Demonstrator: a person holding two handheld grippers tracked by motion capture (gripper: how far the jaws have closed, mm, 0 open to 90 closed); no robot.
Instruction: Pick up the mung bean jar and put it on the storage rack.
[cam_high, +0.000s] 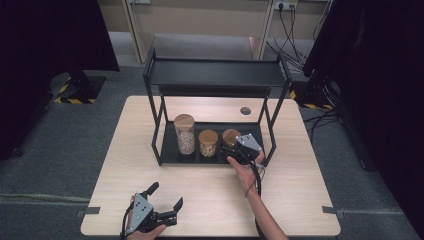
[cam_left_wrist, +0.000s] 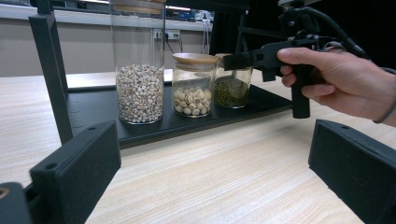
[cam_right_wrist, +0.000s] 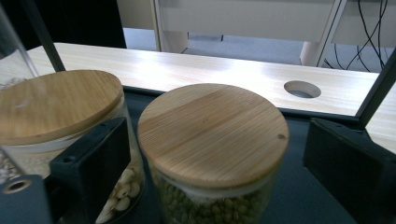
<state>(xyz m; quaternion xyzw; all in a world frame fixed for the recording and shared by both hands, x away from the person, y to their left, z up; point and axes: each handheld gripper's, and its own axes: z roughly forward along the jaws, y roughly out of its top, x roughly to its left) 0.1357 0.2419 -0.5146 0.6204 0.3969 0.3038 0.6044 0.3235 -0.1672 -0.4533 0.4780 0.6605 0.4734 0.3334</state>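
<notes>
**Counter stock: three jars on rack tray, two grippers**

1. Left gripper (cam_high: 167, 197) – near edge of the counter (cam_high: 210, 200), held low in the left hand (cam_high: 145, 231); jaws wide apart, nothing between them, pointed towards the rack.

2. Right gripper (cam_high: 231, 150) – at the front right of the tray, held in the right hand (cam_high: 246, 170); jaws apart, one on each side of the green-bean jar, pads clear of the glass. In the right gripper view the left jaw stands between this jar and the middle jar.

3. Green-bean jar (cam_right_wrist: 212, 154) – short, glass, round wooden lid on; rightmost of the row, upright on the tray (cam_high: 170, 150), just beside the middle jar.

4. Middle jar (cam_left_wrist: 192, 86) – short, glass, wooden lid, holds pale round seeds; upright.

5. Tall jar (cam_left_wrist: 138, 70) – leftmost, glass, wooden lid, roughly half full of small pale grains; upright.

6. Rack (cam_high: 215, 72) – black metal, two tiers; the lower tier is the tray, the top shelf is bare.

7. Cable hole (cam_high: 245, 110) – round, in the counter behind the rack, right of centre
</notes>
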